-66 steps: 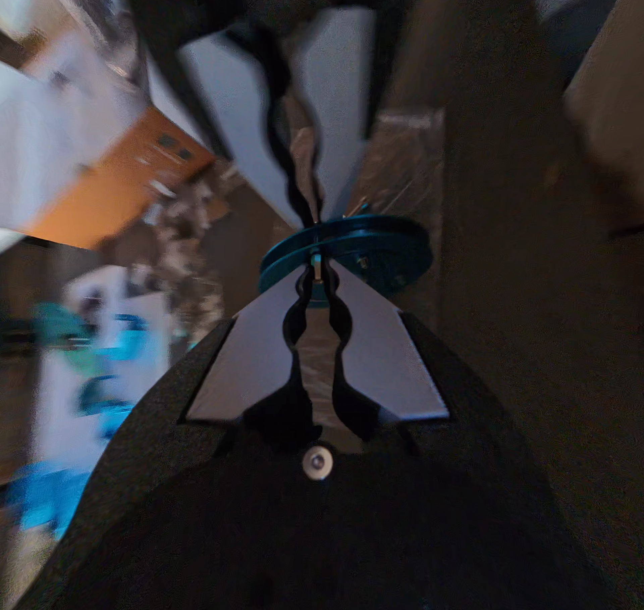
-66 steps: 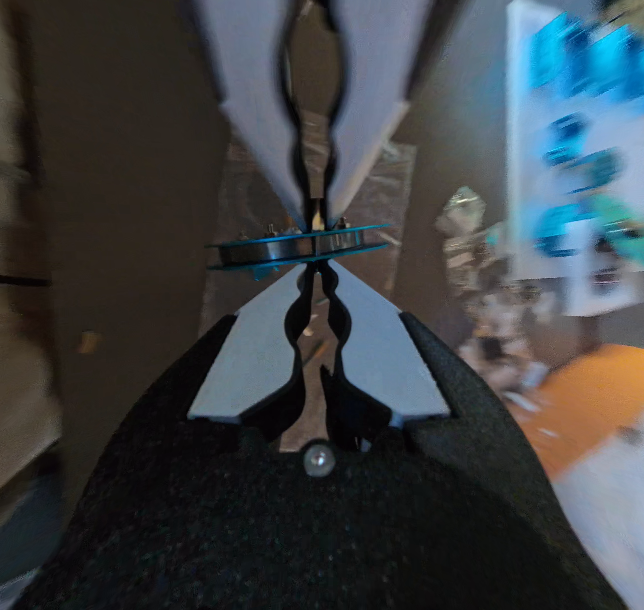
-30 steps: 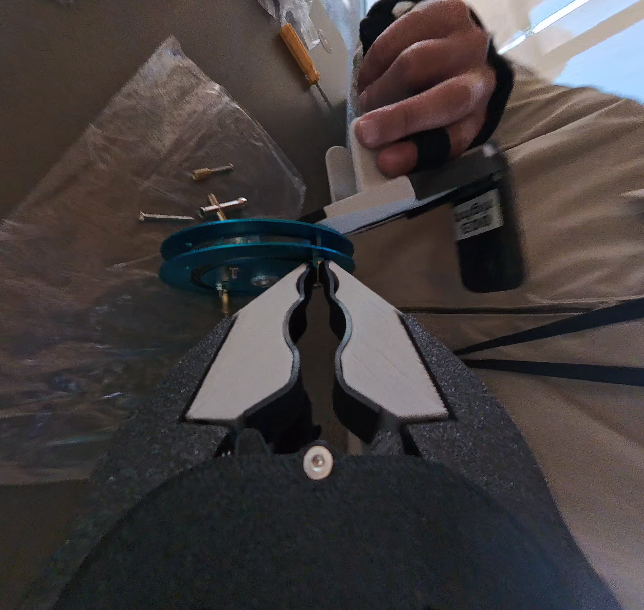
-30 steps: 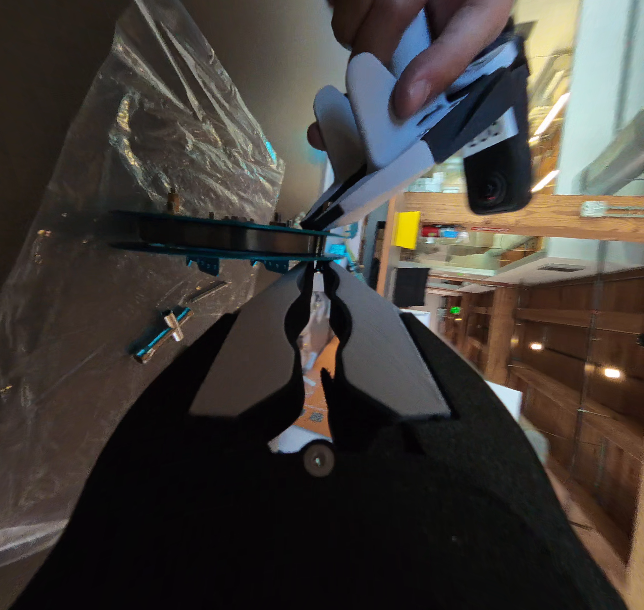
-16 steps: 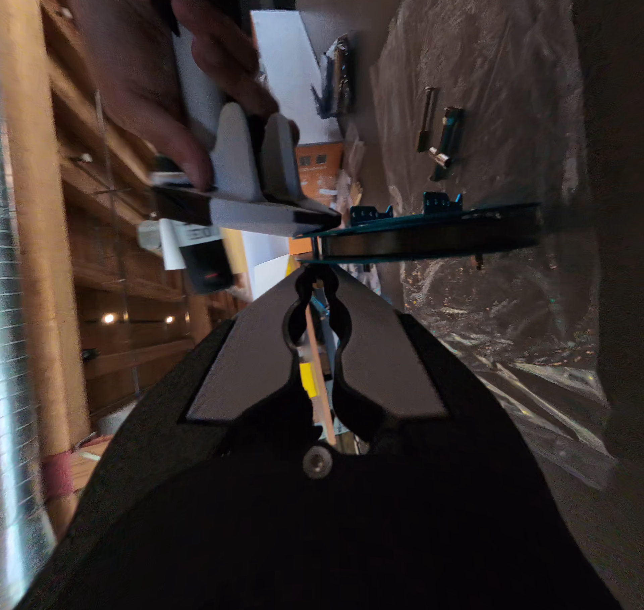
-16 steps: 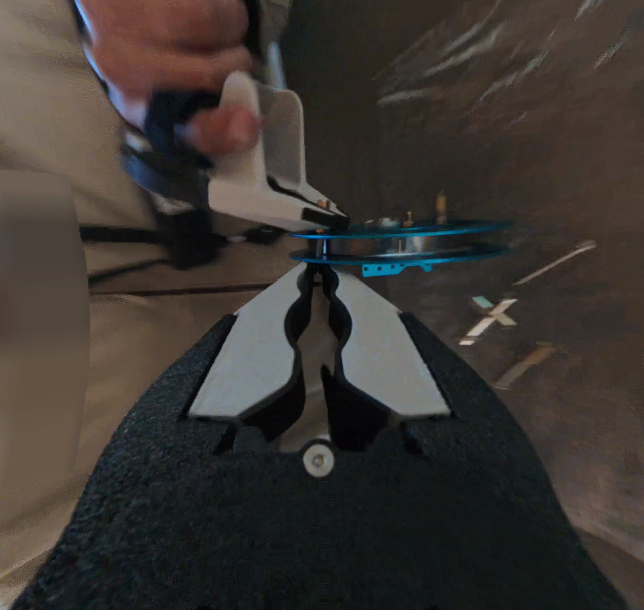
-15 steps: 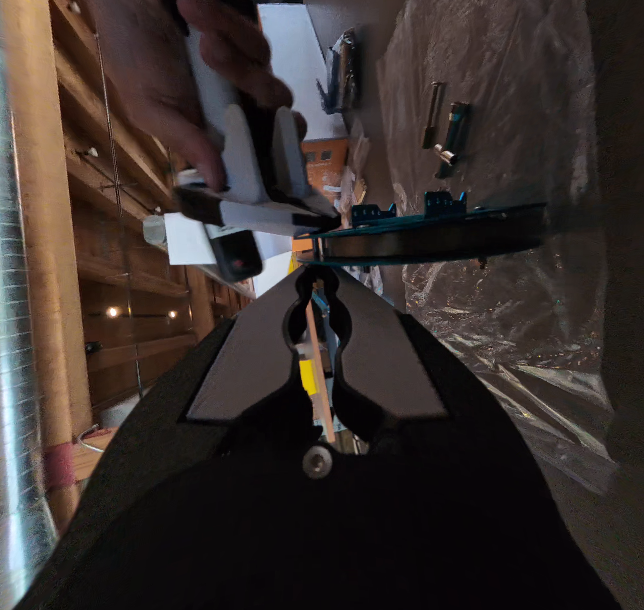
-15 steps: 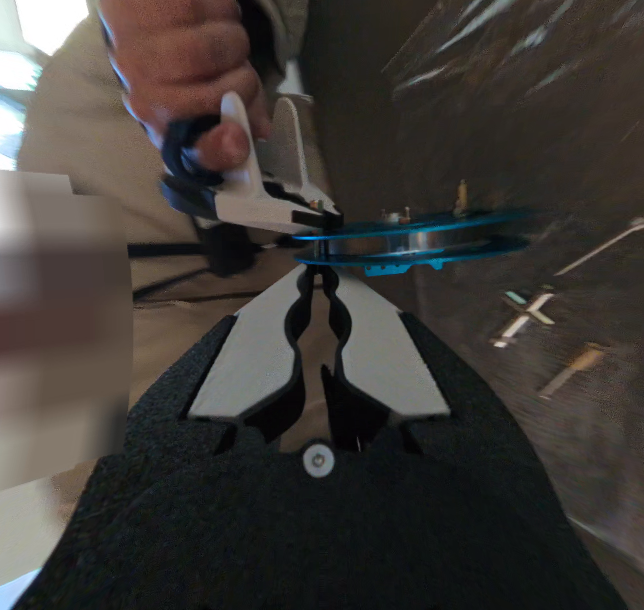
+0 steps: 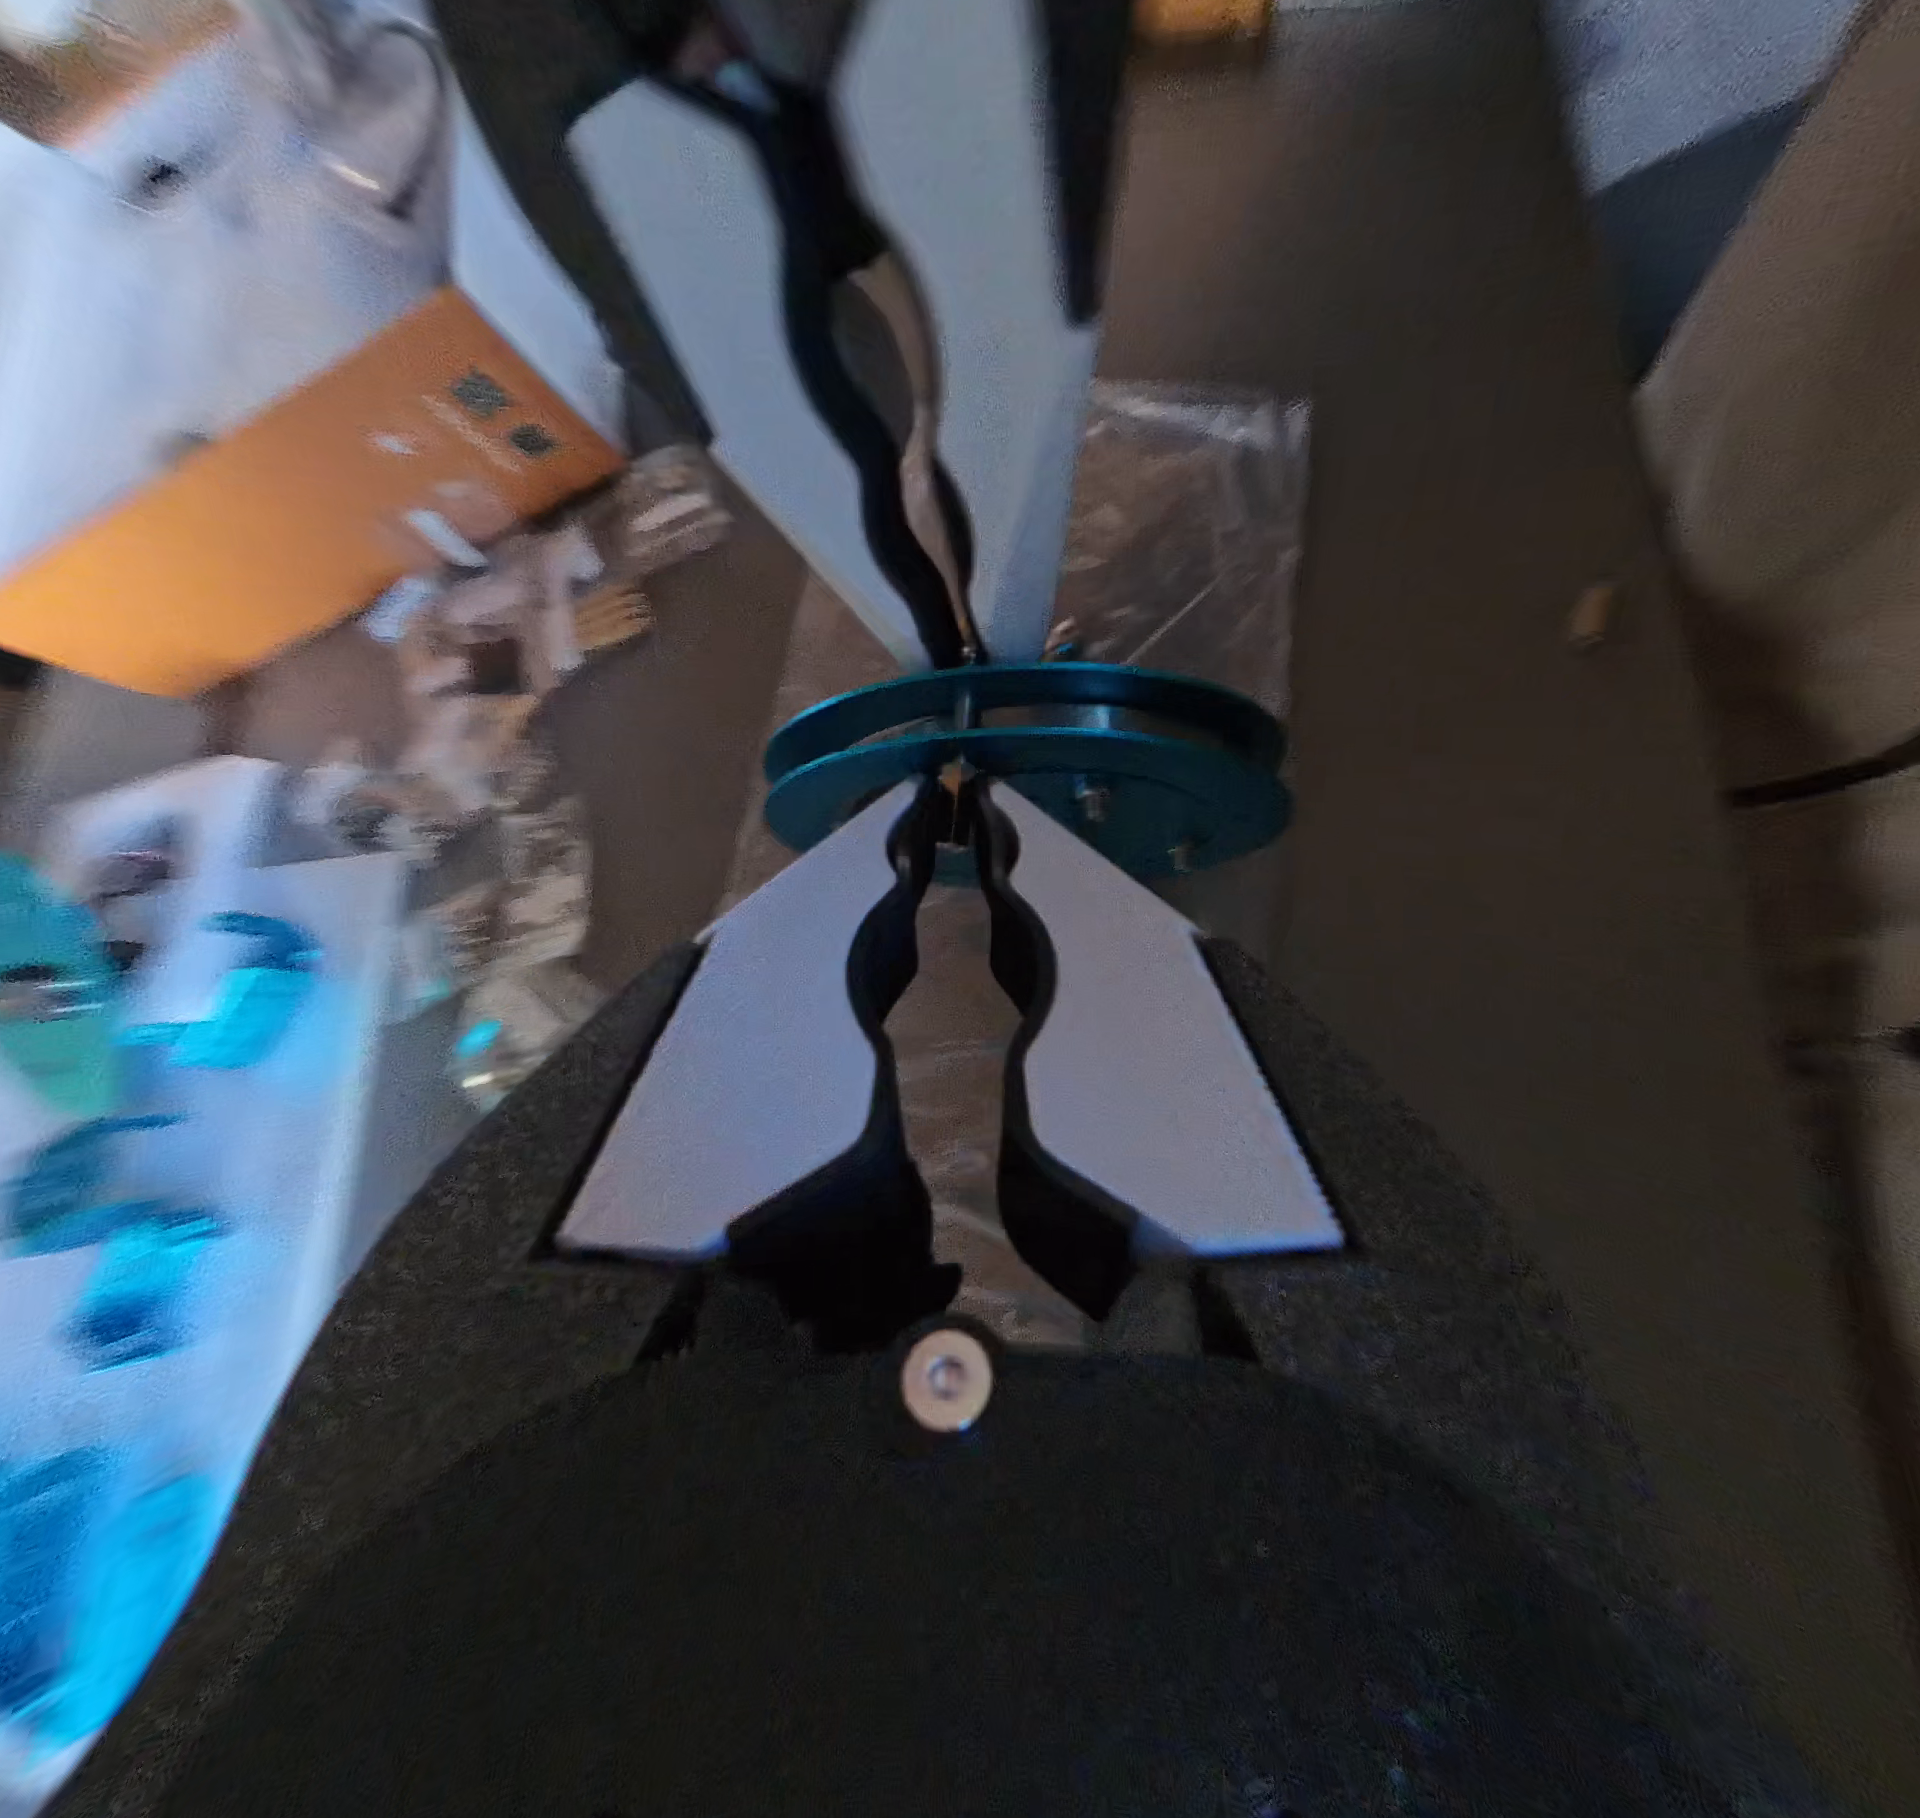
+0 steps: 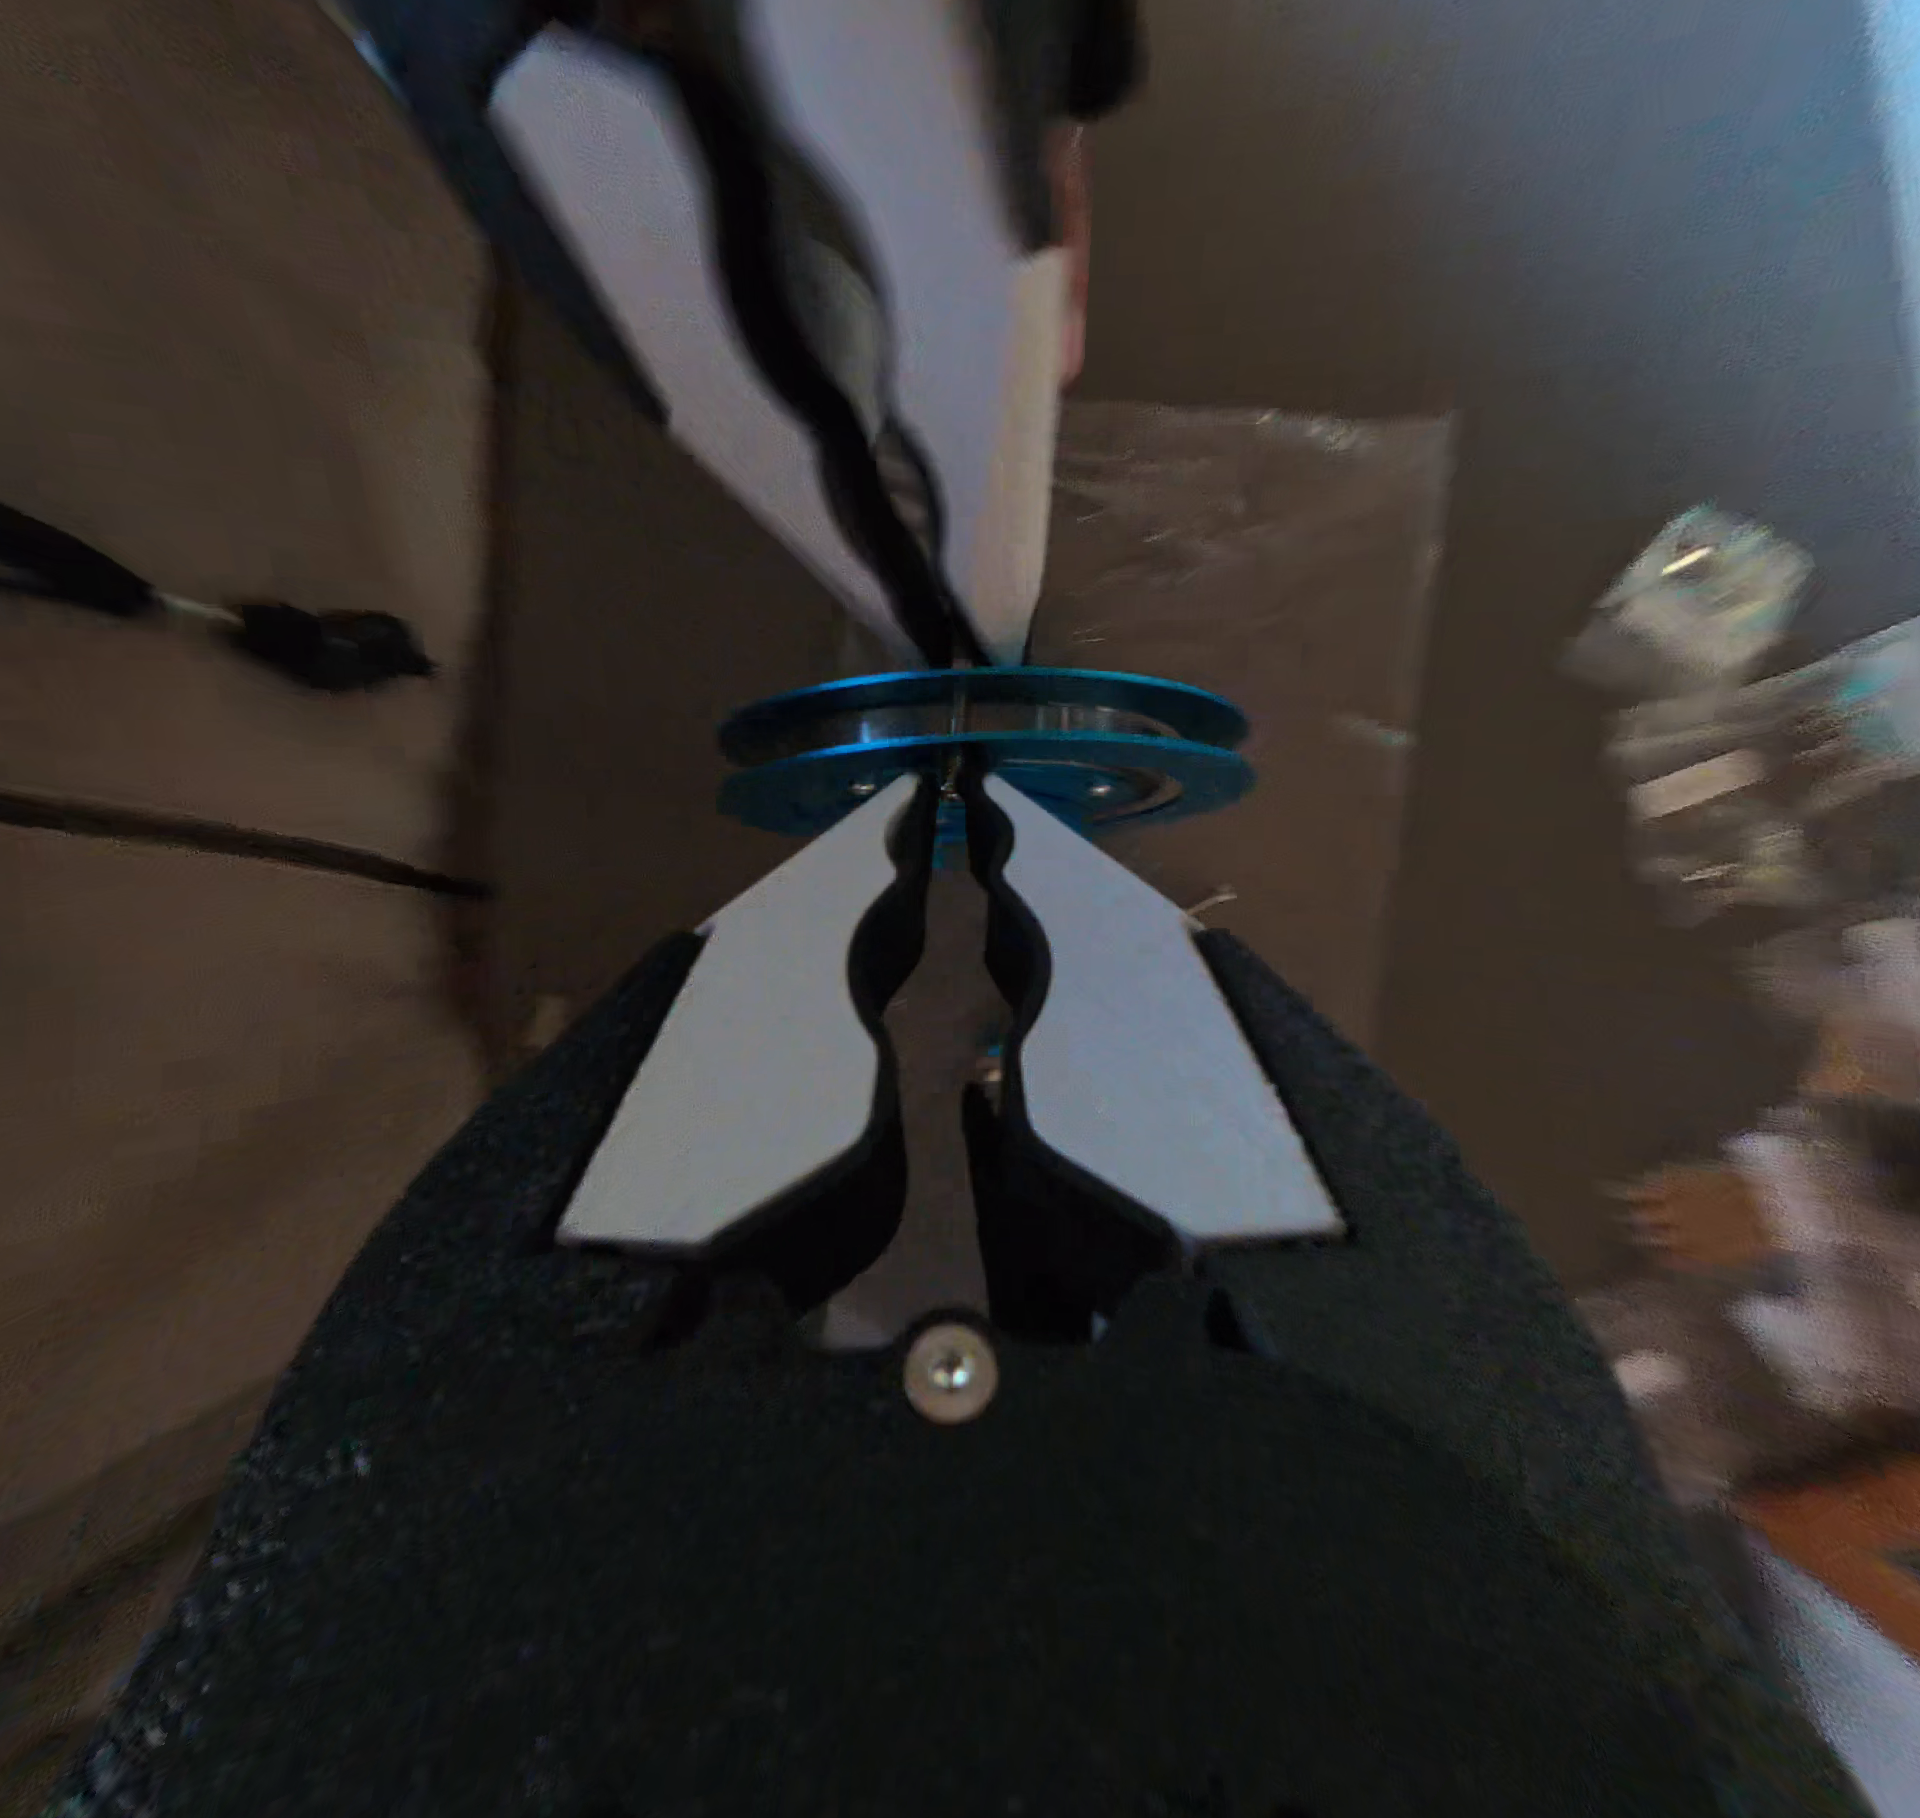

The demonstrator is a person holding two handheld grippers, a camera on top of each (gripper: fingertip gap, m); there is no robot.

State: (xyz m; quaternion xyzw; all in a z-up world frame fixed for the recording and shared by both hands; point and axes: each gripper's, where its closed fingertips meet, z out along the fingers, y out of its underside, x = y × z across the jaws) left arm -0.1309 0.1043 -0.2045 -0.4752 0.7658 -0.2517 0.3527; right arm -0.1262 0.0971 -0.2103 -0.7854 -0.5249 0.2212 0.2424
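A blue disc assembly (image 9: 1164,802), two thin blue discs with a metal ring between them, is held in the air between both grippers. My left gripper (image 9: 951,786) is shut on its near rim. My right gripper (image 9: 966,641) comes from above in the left wrist view and is shut on the opposite rim. In the right wrist view the same blue disc assembly (image 10: 800,792) sits edge-on, my right gripper (image 10: 948,781) shut on its near rim and my left gripper (image 10: 971,641) gripping from above. Both views are motion-blurred.
A clear plastic bag (image 9: 1195,501) lies on the brown table (image 9: 1455,833) beneath the disc. An orange and white box (image 9: 260,521) and a white sheet with blue parts (image 9: 156,1041) lie to one side. Crumpled plastic bags (image 10: 1714,677) lie nearby. A person's tan clothing (image 10: 208,418) is close. Left and right tips are no more than a few centimetres apart.
Both grippers swung the disc assembly around together, through views of a hand and shelves, and now face each other over the table again. Both stayed shut on it.
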